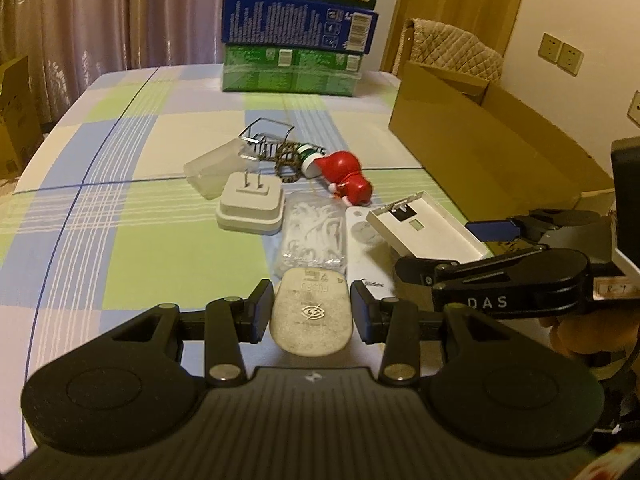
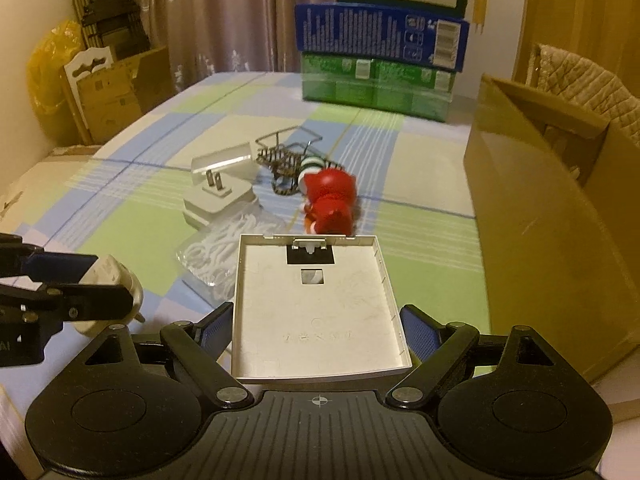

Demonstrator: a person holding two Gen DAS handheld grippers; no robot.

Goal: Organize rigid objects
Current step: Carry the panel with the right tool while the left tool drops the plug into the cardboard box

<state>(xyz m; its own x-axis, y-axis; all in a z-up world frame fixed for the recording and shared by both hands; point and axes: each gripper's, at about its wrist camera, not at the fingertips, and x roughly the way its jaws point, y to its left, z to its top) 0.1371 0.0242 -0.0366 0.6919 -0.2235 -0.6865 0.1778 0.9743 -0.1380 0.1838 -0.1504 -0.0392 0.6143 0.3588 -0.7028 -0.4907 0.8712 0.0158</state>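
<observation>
Ideally, with the left gripper (image 1: 312, 312) clamping the white plug (image 1: 312, 316) and the right gripper (image 2: 316, 332) pinching the white tray (image 2: 316, 304), both travel level toward the cardboard box (image 2: 540, 216).

Your left gripper (image 1: 312, 312) is a matte black plastic tool: two round, disc-topped housings flank a ribbed centre plate stamped with a small white crosshair mark, and jointed link arms pinned with silver rivets carry fingers faced with dark blue pads (image 1: 362, 312). Your right gripper (image 2: 320, 330) is built the same way, with blue ribbed pads (image 2: 418, 330) and the same crosshair mark. Seen side-on from the left camera, its black arm bears white letters "DAS" and a small white label.
</observation>
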